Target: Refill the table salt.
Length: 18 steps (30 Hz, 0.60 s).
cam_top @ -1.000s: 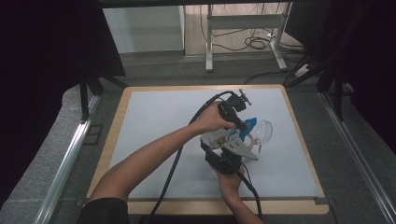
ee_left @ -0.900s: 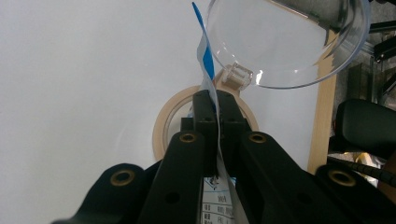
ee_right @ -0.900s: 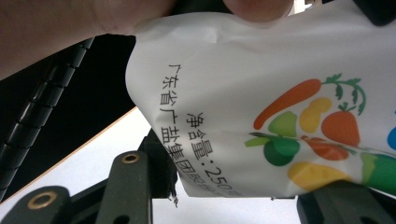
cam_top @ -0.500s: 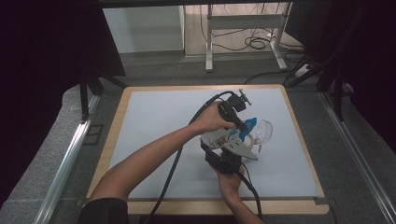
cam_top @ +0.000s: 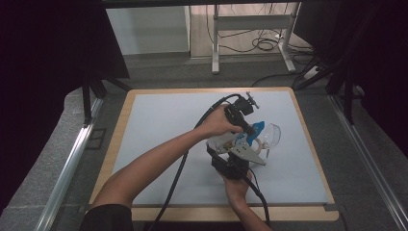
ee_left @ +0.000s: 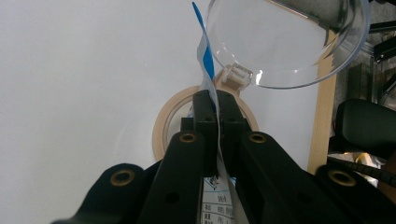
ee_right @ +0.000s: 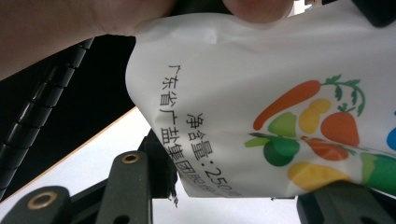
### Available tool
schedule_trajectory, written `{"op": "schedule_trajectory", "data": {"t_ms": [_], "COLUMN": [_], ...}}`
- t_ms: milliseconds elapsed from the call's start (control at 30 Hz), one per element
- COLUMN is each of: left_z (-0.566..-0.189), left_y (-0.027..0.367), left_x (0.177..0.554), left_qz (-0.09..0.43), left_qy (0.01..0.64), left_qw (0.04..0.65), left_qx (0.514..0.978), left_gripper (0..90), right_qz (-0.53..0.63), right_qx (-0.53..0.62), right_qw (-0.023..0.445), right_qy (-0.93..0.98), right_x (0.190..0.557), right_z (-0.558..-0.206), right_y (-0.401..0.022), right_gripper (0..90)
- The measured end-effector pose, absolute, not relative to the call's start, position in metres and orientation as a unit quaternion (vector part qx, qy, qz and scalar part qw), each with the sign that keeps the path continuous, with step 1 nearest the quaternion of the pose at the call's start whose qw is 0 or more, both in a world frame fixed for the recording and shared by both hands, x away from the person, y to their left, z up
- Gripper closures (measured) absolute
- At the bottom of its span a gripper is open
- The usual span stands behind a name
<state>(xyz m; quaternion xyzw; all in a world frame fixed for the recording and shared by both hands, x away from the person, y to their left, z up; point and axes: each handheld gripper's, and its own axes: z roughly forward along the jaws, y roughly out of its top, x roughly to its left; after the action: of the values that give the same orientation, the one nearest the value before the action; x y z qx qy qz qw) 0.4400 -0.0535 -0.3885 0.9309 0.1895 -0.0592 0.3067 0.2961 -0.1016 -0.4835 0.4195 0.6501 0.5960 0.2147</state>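
My left gripper [ee_left: 215,109] is clamped on the pouch's [ee_right: 261,112] thin blue-white edge. My right gripper [ee_right: 233,191] pinches its lower body, half-closed.

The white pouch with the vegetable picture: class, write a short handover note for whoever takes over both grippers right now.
Left gripper: shut on the top edge of the white pouch, pinching its thin blue-and-white seam between the fingers.
Right gripper: shut on the pouch's lower part, its fingers on both sides.
Things: the pouch is held up off the mat between both grippers. A roll of tape lies flat beneath, and a clear bowl sits just beyond it.
Done: pouch picked up and gripped at both ends.
Left: cannot tell whether the pouch is open; probably open it and empty it into the bowl.
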Motion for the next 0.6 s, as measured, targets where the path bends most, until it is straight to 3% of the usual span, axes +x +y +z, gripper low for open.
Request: {"op": "schedule_trajectory", "data": {"t_ms": [600], "left_z": [-0.3875], "left_y": [-0.055], "left_x": [0.4402], "left_qz": [-0.06], "left_qy": [0.188], "left_qw": [0.304], "left_qx": [0.932], "left_gripper": [89.6], "right_qz": [0.597], "right_qx": [0.42], "right_qw": [0.216], "right_qy": [0.648], "right_x": [0.2957], "right_z": [-0.4823], "right_y": [-0.1022], "right_gripper": [54.0]}}
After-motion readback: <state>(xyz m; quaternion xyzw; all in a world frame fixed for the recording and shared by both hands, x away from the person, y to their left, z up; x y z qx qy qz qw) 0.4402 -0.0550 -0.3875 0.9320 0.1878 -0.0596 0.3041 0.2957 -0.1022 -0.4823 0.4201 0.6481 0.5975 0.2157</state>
